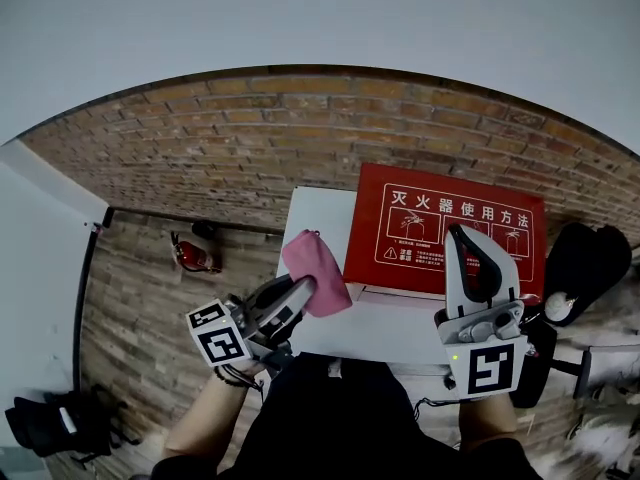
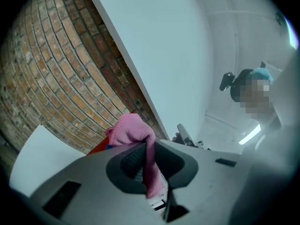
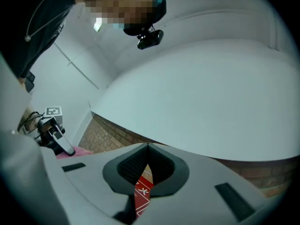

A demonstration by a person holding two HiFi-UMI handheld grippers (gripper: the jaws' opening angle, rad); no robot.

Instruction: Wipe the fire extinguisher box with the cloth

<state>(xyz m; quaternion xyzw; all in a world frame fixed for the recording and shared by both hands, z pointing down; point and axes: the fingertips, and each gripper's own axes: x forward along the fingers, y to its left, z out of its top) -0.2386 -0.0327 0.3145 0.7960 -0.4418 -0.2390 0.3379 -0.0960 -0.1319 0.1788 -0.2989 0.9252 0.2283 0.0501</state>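
The red fire extinguisher box [image 1: 445, 233], printed with white characters and diagrams, sits on a white top [image 1: 325, 213]. My left gripper [image 1: 300, 293] is at the box's left edge, shut on a pink cloth [image 1: 316, 268]. The cloth bunches above the jaws and hangs between the pads in the left gripper view [image 2: 132, 128]. My right gripper [image 1: 470, 243] is held over the box's front right part, its fingertips meeting with nothing between them. In the right gripper view a strip of the red box [image 3: 142, 193] shows under the closed tips [image 3: 147, 149].
A red fire extinguisher [image 1: 190, 255] lies on the brick floor to the left of the white top. A black bag [image 1: 50, 423] lies at the lower left. A black object [image 1: 585, 258] stands to the right of the box. A pale wall rises behind.
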